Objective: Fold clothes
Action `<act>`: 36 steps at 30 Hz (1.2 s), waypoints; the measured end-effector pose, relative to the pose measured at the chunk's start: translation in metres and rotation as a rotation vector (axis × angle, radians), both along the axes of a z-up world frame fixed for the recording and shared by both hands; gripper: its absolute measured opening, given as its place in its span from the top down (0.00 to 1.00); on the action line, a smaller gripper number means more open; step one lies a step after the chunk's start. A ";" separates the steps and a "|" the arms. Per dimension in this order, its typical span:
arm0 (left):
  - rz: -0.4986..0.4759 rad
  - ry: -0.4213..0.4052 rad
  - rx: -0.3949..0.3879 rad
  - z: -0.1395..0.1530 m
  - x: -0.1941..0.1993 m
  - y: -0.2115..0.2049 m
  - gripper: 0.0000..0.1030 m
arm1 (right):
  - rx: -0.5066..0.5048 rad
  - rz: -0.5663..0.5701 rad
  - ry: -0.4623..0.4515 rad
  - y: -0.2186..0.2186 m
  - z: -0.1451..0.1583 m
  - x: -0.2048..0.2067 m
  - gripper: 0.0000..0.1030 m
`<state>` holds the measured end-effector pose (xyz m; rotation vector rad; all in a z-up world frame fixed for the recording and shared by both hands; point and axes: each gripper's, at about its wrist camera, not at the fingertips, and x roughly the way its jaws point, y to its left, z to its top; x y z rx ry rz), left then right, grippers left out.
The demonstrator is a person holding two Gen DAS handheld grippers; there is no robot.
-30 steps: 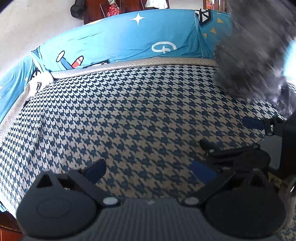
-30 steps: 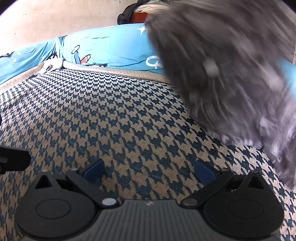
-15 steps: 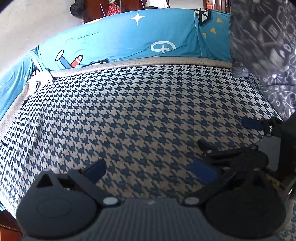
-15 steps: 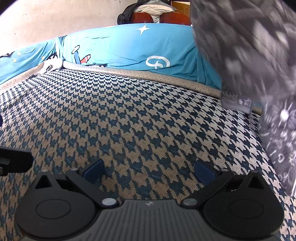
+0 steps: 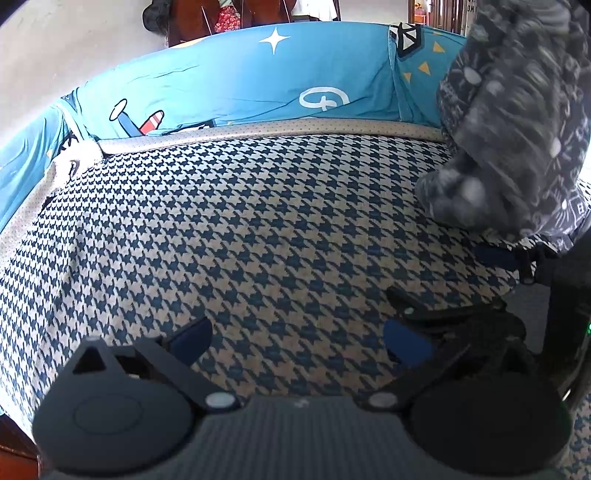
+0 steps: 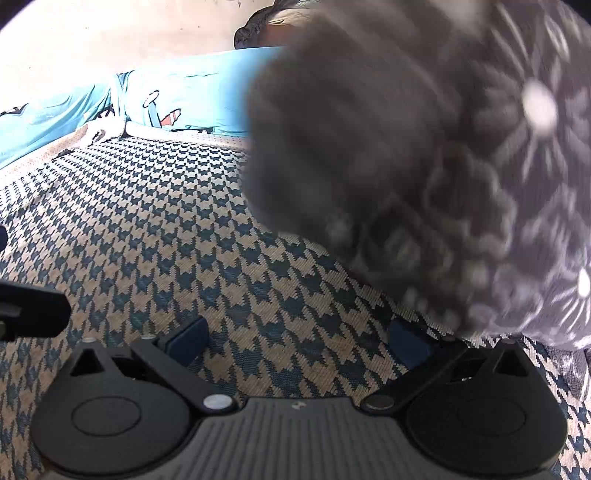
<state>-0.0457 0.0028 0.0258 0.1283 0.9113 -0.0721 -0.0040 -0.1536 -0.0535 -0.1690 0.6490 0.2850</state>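
1. Houndstooth-patterned cloth (image 5: 258, 229) in dark blue and beige covers the flat surface under both grippers; it serves as the landmark.
2. Left gripper (image 5: 295, 339) hovers low over the near part of that cloth, its blue-padded fingers spread wide with nothing between them.
3. Right gripper (image 6: 295, 341) sits just beside it at the same low height, fingers equally wide and empty; in the left wrist view it shows edge-on over the cloth's near right part.
4. Over the cloth's right side hangs a dark grey garment (image 5: 517, 122) with a pale printed pattern, motion-blurred; its lower edge is close to the cloth, contact unclear. In the right wrist view it fills the upper right, just above the right finger.
5. Beyond the cloth's far edge runs a beige dotted border (image 5: 295, 129), then a bright blue cartoon-print sheet (image 5: 240, 81).
6. Behind that sheet stand a pale wall (image 6: 110, 37) and dark furniture (image 5: 192, 18).
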 end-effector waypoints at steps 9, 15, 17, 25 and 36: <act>-0.009 -0.013 -0.020 0.001 -0.007 -0.001 0.00 | -0.001 -0.001 0.001 0.000 -0.001 0.002 0.00; 0.014 -0.031 -0.052 0.007 -0.008 0.000 0.00 | -0.003 -0.002 0.000 0.002 -0.002 0.002 0.00; 0.027 -0.030 -0.060 0.008 -0.006 -0.001 0.00 | -0.003 -0.002 0.000 0.004 -0.003 0.004 0.00; 0.055 -0.021 -0.056 0.006 0.002 0.001 0.00 | -0.004 -0.003 0.000 0.005 -0.003 0.004 0.00; 0.075 -0.009 -0.078 0.004 0.010 0.001 0.00 | -0.005 -0.004 0.004 0.006 -0.003 0.007 0.00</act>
